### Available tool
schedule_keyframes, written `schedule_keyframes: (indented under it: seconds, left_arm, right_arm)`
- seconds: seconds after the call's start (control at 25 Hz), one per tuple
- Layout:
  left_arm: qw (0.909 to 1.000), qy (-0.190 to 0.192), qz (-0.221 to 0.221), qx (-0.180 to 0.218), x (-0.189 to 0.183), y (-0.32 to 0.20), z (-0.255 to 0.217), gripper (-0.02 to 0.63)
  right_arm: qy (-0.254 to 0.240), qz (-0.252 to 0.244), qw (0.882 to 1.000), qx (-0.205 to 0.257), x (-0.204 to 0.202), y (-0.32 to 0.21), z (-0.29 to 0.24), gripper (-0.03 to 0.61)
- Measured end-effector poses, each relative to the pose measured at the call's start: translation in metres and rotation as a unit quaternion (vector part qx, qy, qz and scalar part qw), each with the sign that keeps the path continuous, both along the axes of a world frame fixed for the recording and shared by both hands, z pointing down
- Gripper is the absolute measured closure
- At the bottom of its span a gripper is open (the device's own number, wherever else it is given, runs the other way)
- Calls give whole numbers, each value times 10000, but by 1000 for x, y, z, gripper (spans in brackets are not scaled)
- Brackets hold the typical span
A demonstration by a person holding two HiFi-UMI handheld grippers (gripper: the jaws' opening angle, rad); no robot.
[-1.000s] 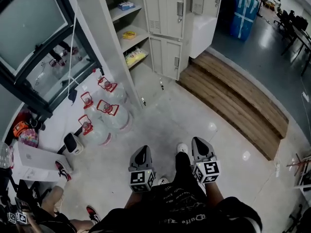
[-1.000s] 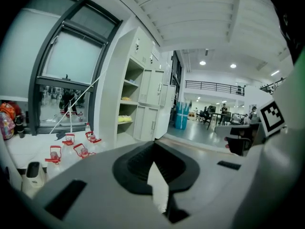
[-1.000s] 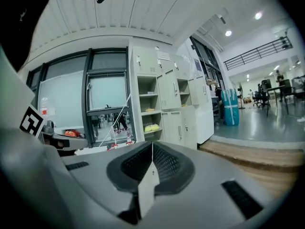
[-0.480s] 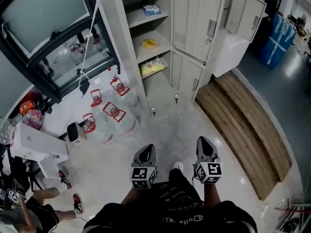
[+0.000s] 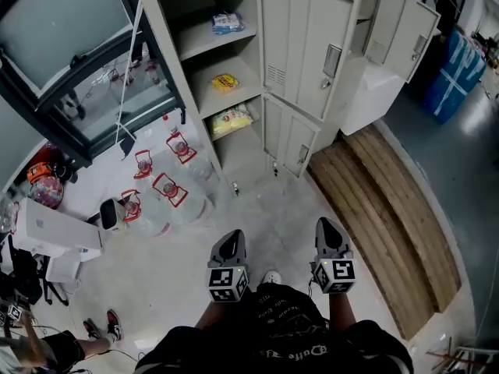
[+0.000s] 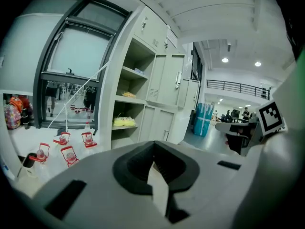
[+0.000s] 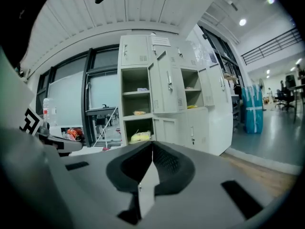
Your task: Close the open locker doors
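A grey locker bank (image 5: 234,68) stands ahead of me, a few steps away. Its left column is open, with packets on the shelves. The tall upper door (image 5: 312,49) and the short lower door (image 5: 290,142) both swing out to the right. Further right, more doors (image 5: 401,26) stand ajar. The lockers (image 6: 143,99) also show in the left gripper view, and in the right gripper view the lockers (image 7: 162,92) have their doors hanging open. My left gripper (image 5: 229,238) and right gripper (image 5: 327,229) hover side by side at waist height, both shut and holding nothing.
Several water jugs with red handles (image 5: 160,189) sit on the floor left of the lockers. A wooden step (image 5: 374,209) runs along the right. A white box (image 5: 54,232) and a person's shoe (image 5: 109,326) lie at the left; blue wrapped stacks (image 5: 468,61) stand far right.
The view has lifted and the lockers now fill more of the top of the head view. Both grippers keep their place side by side, still shut.
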State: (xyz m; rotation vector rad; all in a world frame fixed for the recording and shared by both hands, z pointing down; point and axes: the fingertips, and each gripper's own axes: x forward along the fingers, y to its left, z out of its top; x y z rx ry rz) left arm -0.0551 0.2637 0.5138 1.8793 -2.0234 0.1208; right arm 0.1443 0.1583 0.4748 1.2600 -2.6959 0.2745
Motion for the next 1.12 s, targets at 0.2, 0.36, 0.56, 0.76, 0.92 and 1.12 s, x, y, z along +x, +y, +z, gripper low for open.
schedule_keyframes:
  seconds: [0.2, 0.36, 0.56, 0.76, 0.92, 1.12]
  left_arm:
    - [10000, -77, -23, 59, -2, -25, -3, 606]
    - [9999, -93, -70, 26, -14, -46, 3, 606]
    - [9997, -175, 49, 149, -32, -89, 6, 606]
    - [9985, -77, 437, 322, -54, -147, 1, 606]
    - [9965, 111, 669, 492, -80, -190, -9, 606]
    - [9956, -175, 793, 474, -114, -227, -7, 606]
  right_arm:
    - [-120, 156, 9997, -115, 13, -27, 0, 571]
    - [-130, 186, 9997, -78, 8, -45, -2, 571]
    - [-157, 299, 9994, 103, -6, -82, -10, 571]
    - [-237, 477, 9984, 196, -29, -129, -25, 571]
    - [-380, 675, 9968, 210, -43, -164, -33, 571]
    - [-392, 981, 9942, 174, -56, -204, -37, 569]
